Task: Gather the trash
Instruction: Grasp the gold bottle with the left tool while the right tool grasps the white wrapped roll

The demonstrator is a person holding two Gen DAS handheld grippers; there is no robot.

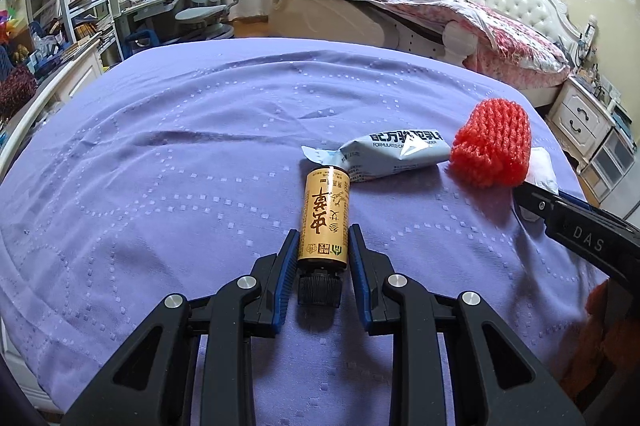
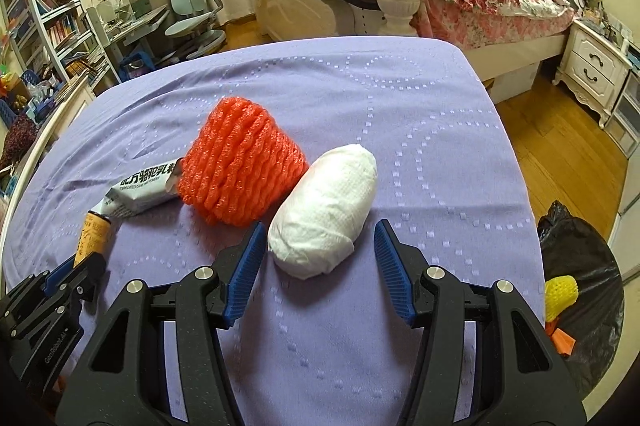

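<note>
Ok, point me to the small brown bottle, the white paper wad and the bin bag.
brown bottle (image 1: 323, 222): left wrist view, middle of its gold label.
white paper wad (image 2: 324, 212): right wrist view, centre of its upper surface.
black bin bag (image 2: 580, 254): right wrist view, its bare black plastic.

From the left wrist the white wad (image 1: 541, 168) is mostly hidden behind the red foam net (image 1: 491, 142); from the right wrist the net covers one end of the sachet (image 2: 140, 192) — the small bottle (image 2: 93, 236) possibly has its cap behind the left claw (image 2: 78, 276); the black bin bag (image 2: 580, 290) is cut by the frame edge.
</note>
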